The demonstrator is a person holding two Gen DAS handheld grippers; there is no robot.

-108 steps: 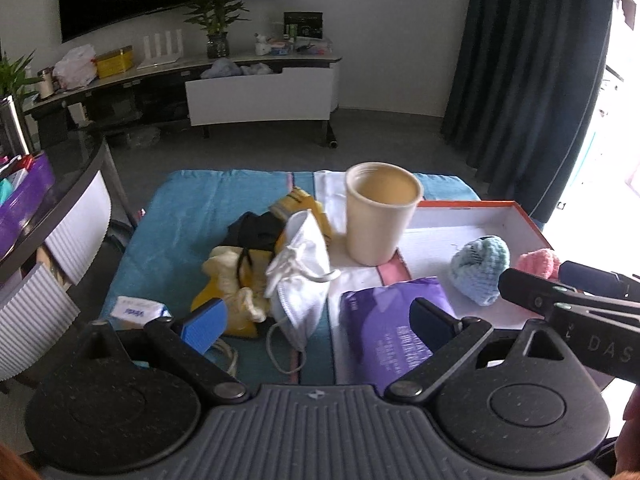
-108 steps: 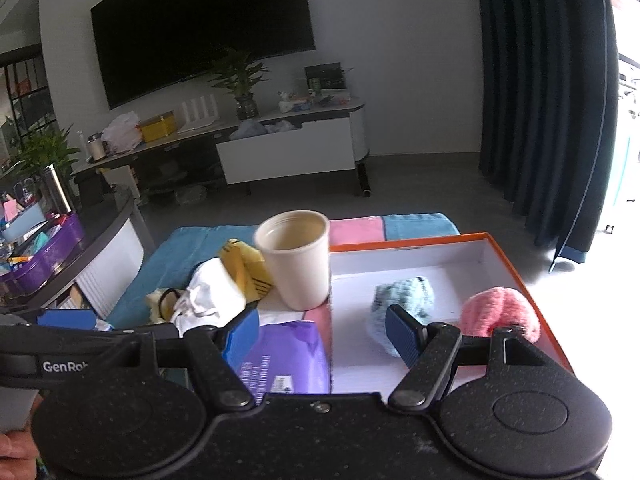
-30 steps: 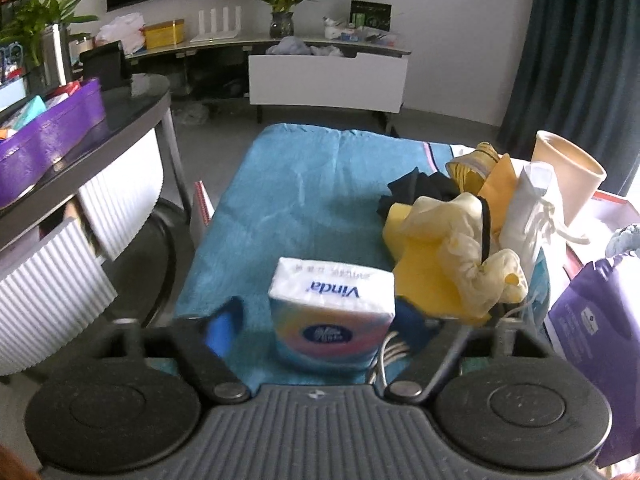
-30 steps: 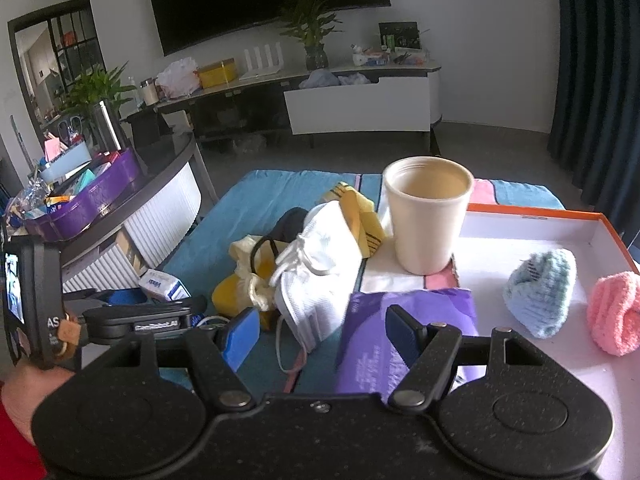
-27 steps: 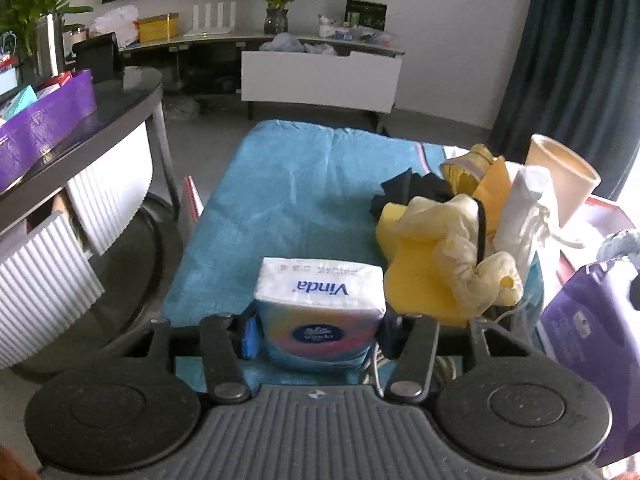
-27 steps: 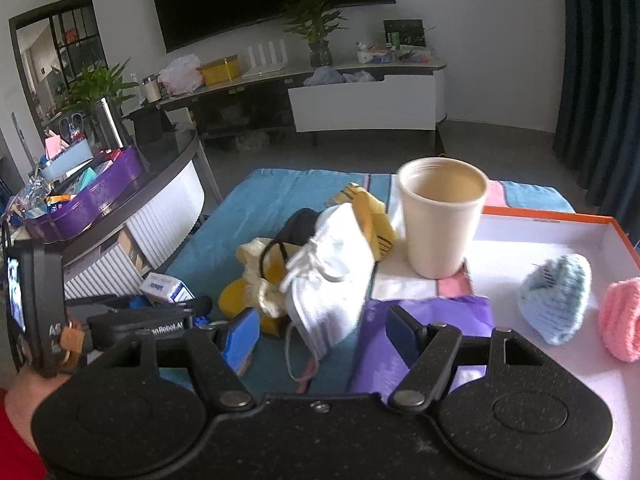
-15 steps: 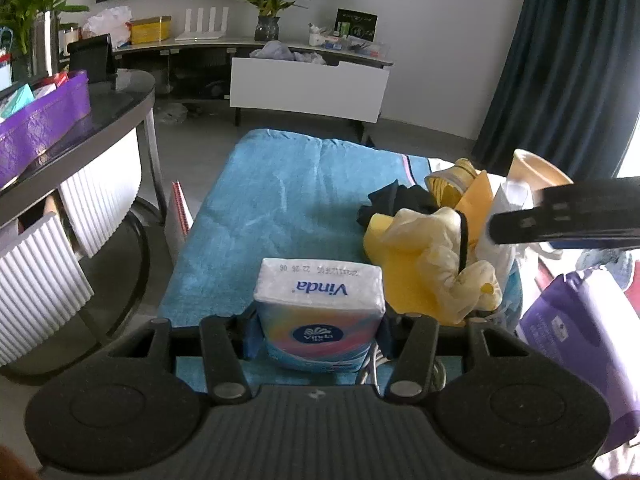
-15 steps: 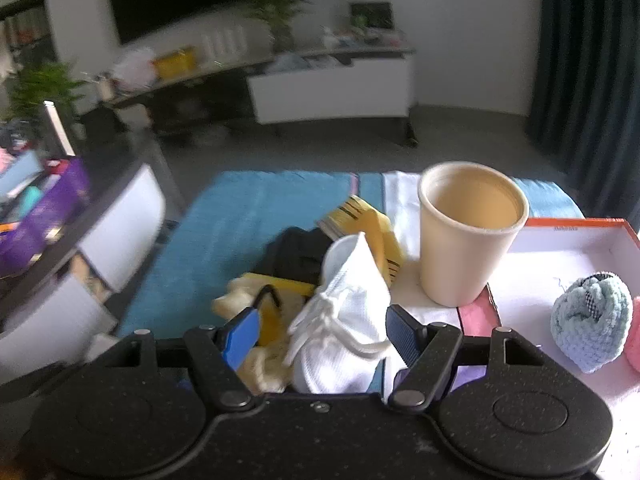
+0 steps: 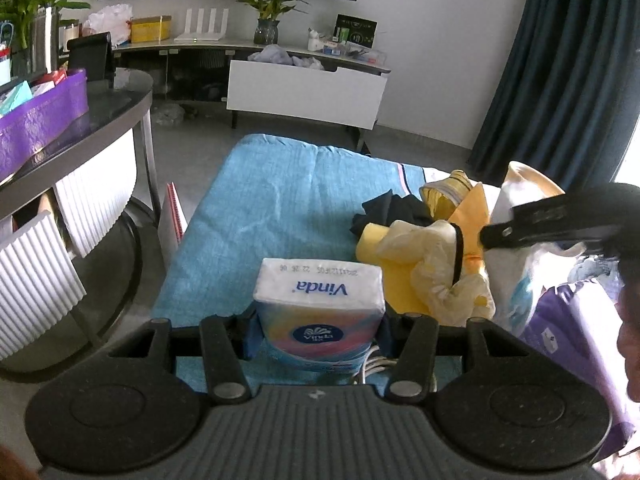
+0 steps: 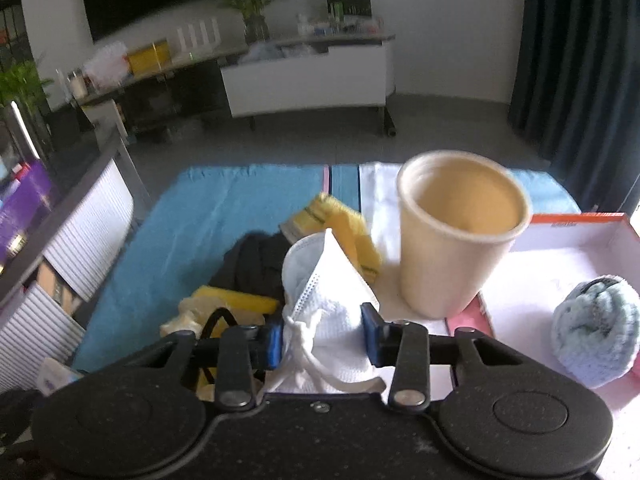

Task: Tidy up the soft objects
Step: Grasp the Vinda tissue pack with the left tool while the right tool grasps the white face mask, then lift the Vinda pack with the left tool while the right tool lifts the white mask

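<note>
My left gripper (image 9: 318, 332) is shut on a white Vinda tissue pack (image 9: 320, 300) over the near edge of the blue cloth (image 9: 276, 208). My right gripper (image 10: 322, 338) is shut on a white face mask (image 10: 324, 304) in the pile of soft things. That pile holds a yellow cloth (image 9: 432, 272), a black cloth (image 10: 256, 264) and a yellow sponge (image 10: 340, 228). The other gripper's finger (image 9: 552, 228) crosses the right side of the left wrist view. A light blue knitted ball (image 10: 596, 336) lies in the orange-rimmed white box (image 10: 568, 220).
A beige paper cup (image 10: 456, 232) stands just beyond the mask, beside the box. A purple packet (image 9: 568, 344) lies at the right. A grey round side table with a purple bin (image 9: 40, 120) stands at the left. A TV console (image 9: 304, 88) is across the room.
My left gripper closed on the tissue pack and holds it. My right gripper moved forward to the pile and closed on the white mask.
</note>
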